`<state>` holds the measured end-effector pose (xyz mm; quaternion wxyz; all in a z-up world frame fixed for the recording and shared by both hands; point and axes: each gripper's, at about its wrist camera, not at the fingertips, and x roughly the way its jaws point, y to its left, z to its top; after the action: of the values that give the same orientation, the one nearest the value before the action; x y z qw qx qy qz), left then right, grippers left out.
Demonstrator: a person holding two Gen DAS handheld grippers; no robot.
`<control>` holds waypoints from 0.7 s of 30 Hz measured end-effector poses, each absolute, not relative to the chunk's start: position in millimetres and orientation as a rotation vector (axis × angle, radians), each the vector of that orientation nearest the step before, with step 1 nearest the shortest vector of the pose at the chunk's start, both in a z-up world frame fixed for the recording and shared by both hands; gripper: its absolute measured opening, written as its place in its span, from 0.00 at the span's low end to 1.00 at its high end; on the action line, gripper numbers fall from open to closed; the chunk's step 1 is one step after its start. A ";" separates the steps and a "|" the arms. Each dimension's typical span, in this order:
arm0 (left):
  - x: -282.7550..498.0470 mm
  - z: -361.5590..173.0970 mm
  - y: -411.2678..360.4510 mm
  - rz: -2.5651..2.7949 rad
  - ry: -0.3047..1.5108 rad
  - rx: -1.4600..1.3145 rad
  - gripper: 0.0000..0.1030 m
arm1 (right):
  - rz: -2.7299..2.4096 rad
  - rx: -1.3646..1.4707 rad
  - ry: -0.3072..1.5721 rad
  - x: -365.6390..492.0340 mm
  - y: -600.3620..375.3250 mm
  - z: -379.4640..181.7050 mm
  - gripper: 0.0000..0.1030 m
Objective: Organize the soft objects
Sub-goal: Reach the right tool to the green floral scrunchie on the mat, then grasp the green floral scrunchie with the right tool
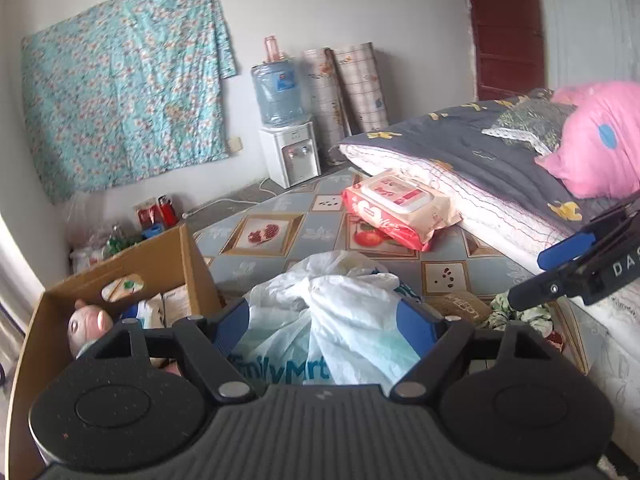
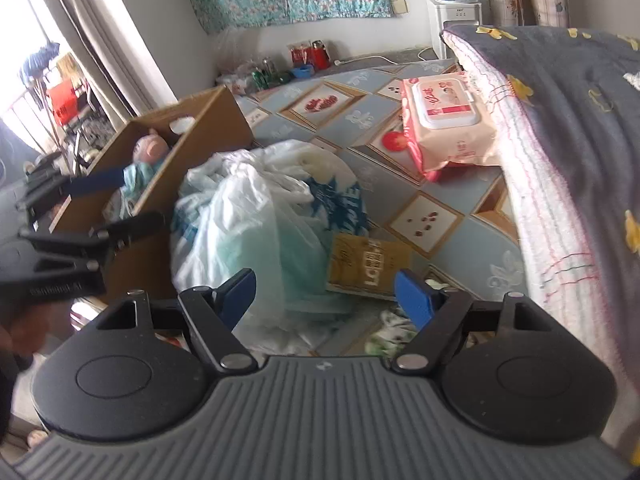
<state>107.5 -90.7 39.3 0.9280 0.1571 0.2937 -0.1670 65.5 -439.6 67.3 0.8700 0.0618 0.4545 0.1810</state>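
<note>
A heap of white plastic bags [image 1: 340, 304] [image 2: 248, 208] lies on the patterned floor mat [image 1: 304, 216] beside an open cardboard box [image 1: 160, 256] [image 2: 208, 120]. A doll with a pink head [image 1: 86, 326] [image 2: 150, 148] lies inside the box. My left gripper [image 1: 320, 320] [image 2: 120, 200] hovers open over the bags near the box, its pads touching nothing. My right gripper [image 2: 326, 288] [image 1: 536, 276] is open too, above the bags and a green-patterned cloth [image 2: 390, 332] [image 1: 516, 312]. A pink pillow [image 1: 596, 140] rests on the folded bedding [image 1: 460, 160] [image 2: 560, 140].
A pack of wet wipes [image 1: 400, 204] [image 2: 448, 120] leans against the bedding. A yellow-brown packet [image 2: 368, 264] lies beside the bags. A water dispenser [image 1: 290, 152], rolled mats [image 1: 344, 88] and bottles [image 1: 156, 212] line the far wall. A curtain [image 2: 120, 40] hangs left.
</note>
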 end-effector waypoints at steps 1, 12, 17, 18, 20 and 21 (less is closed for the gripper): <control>111.3 38.2 -98.8 -0.364 0.599 0.353 0.82 | 0.370 0.072 0.956 64.8 -441.2 65.1 0.77; 159.5 5.4 -170.9 -0.590 0.701 0.501 0.81 | 0.413 -0.133 1.020 86.5 -449.8 28.0 0.83; 179.5 -8.8 -202.5 -0.742 0.766 0.605 0.81 | 0.451 -0.191 1.048 95.6 -450.9 7.4 0.83; 183.1 -12.8 -208.6 -0.771 0.782 0.625 0.81 | 0.458 -0.202 1.050 96.4 -451.4 5.1 0.83; 190.5 -21.7 -219.8 -0.816 0.815 0.660 0.80 | 0.474 -0.220 1.047 98.7 -452.8 0.4 0.83; 194.0 -27.1 -225.1 -0.837 0.834 0.679 0.80 | 0.479 -0.224 1.041 99.4 -453.6 -0.5 0.83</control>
<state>194.0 -225.1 -27.1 0.7766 0.3137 0.3856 -0.3870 99.4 -453.6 -0.5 0.8343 -0.1058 0.4915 0.2263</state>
